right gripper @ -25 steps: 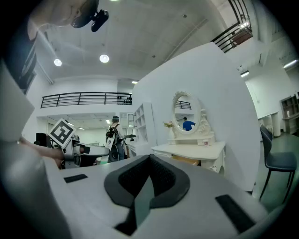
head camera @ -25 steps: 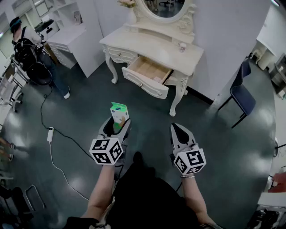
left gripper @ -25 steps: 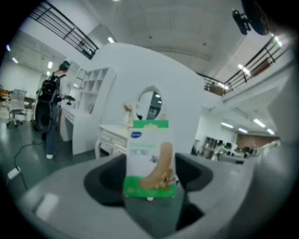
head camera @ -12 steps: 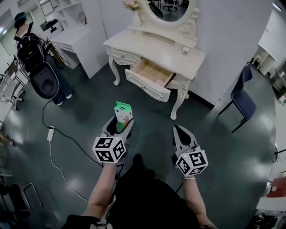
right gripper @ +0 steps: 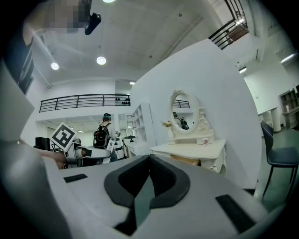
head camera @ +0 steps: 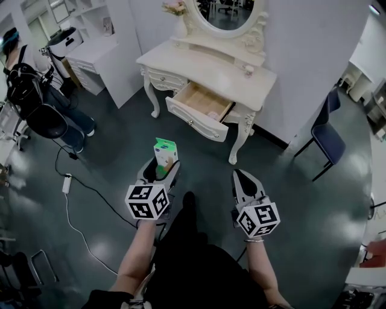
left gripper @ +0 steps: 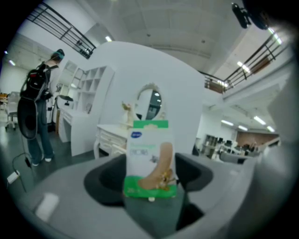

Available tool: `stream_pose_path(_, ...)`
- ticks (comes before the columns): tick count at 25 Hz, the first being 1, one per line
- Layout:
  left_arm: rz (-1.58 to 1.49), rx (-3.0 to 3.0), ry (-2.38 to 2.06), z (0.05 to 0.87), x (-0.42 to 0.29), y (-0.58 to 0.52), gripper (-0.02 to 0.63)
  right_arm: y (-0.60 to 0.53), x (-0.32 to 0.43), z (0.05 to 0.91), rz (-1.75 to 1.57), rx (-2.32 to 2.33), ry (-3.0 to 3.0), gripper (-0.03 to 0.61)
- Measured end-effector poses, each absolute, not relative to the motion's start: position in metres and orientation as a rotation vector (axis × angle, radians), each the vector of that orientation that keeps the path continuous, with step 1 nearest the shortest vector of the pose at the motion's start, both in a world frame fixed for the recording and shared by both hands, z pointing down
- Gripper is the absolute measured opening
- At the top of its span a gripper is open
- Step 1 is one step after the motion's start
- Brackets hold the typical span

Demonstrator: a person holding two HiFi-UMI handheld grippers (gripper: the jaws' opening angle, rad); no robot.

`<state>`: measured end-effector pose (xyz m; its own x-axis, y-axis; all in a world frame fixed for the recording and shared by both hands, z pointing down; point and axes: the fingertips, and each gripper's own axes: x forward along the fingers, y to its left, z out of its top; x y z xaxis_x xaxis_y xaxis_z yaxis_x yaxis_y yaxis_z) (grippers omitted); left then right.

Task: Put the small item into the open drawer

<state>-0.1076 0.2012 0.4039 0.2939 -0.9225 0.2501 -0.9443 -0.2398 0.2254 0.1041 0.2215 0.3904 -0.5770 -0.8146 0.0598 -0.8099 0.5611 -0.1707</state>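
My left gripper (head camera: 161, 172) is shut on a small green and white box (head camera: 164, 153), which stands upright between its jaws; the same box (left gripper: 150, 158) fills the middle of the left gripper view. My right gripper (head camera: 243, 178) is shut with nothing in it, level with the left one and to its right; its tip (right gripper: 148, 161) shows closed in the right gripper view. Ahead stands a cream dressing table (head camera: 235, 73) with one wooden drawer (head camera: 202, 101) pulled open, some way beyond both grippers.
A person with a backpack (head camera: 24, 90) stands at the far left near white shelving (head camera: 99, 51). A white cable with a power strip (head camera: 66, 182) runs over the dark floor at the left. A blue chair (head camera: 327, 130) stands at the right. An oval mirror (head camera: 226, 13) tops the table.
The person with the backpack has moved further left. Both grippers hold nearly the same place in view, and the table has shifted only slightly.
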Motion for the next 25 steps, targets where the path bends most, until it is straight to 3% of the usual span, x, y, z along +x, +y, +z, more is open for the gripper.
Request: stream_pose_path(25,0.131,2.304,-1.611,0.416,-0.152,-0.063,0.330,-0.026,0.055,0.397,-0.262,-1.562,2.737,0.005)
